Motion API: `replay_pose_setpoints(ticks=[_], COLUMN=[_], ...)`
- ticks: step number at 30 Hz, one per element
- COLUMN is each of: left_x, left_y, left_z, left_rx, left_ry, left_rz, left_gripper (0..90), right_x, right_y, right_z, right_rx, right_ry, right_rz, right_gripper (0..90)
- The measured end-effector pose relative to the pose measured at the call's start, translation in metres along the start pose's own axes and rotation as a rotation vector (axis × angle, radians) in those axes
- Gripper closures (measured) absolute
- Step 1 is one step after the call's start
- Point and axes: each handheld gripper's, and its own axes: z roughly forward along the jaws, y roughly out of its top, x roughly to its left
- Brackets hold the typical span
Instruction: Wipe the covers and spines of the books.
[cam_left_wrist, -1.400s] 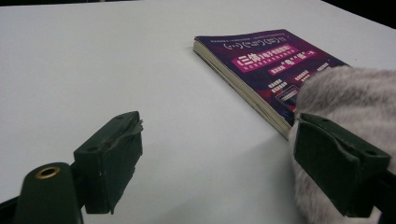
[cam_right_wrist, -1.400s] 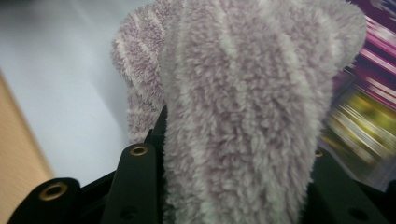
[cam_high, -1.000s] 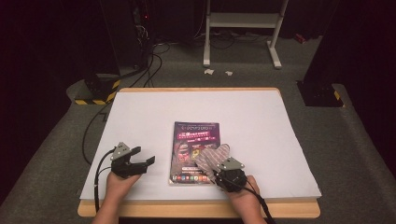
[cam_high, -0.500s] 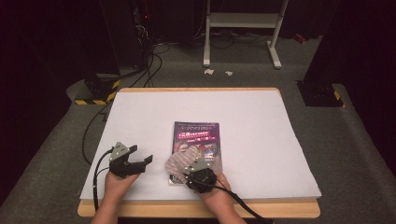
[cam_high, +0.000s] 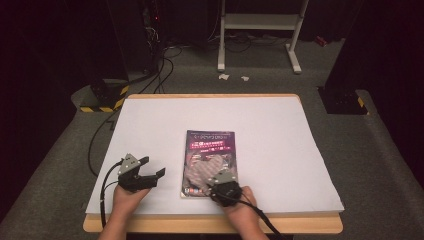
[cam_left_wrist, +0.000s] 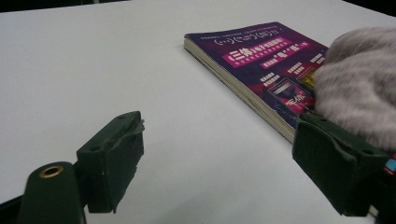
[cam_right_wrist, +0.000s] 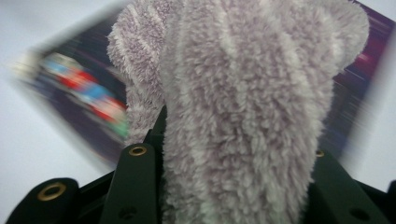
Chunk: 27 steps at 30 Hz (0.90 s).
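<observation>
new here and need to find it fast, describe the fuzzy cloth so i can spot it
On the white table a purple book lies near the person's edge. The grey fuzzy cloth lies over the book's near end, clamped in the right gripper. It is the one soft, fluffy thing there.

high view: table bright, evenly lit from above, room around it nearly black; shadows soft and faint; picture slightly soft, grainy. left gripper view: book fairly sharp, near jaws soft, no glare. right gripper view: cloth close, fuzzy yet readable; book behind streaked, probably motion blur; white surface washed out.
</observation>
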Motion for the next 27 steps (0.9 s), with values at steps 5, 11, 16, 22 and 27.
replay_pose_setpoints(ticks=[5, 11, 16, 22, 27], left_x=[-0.004, -0.005, -0.004, -0.002, -0.002], left_y=[0.000, -0.001, -0.002, 0.000, 0.001], left_z=[0.001, 0.002, 0.003, 0.002, 0.001], left_rx=[-0.003, 0.011, 0.018, 0.004, -0.002], left_ry=[-0.018, -0.020, -0.021, -0.020, -0.026], left_rz=[0.006, 0.018, 0.020, 0.019, 0.014], left_gripper=[16.9, 16.9, 16.9, 16.9, 16.9], right_x=[-0.040, -0.052, -0.042, -0.002, 0.035], right_y=[-0.015, -0.005, 0.014, 0.042, 0.063], right_z=[-0.013, 0.002, 0.019, 0.042, 0.058], right_rx=[0.026, 0.030, 0.034, 0.021, 0.002], right_ry=[-0.069, -0.078, -0.055, 0.024, 0.084], right_rz=[0.076, 0.099, 0.066, -0.004, -0.076], right_gripper=[58.6, 58.4, 58.4, 58.4, 58.6])
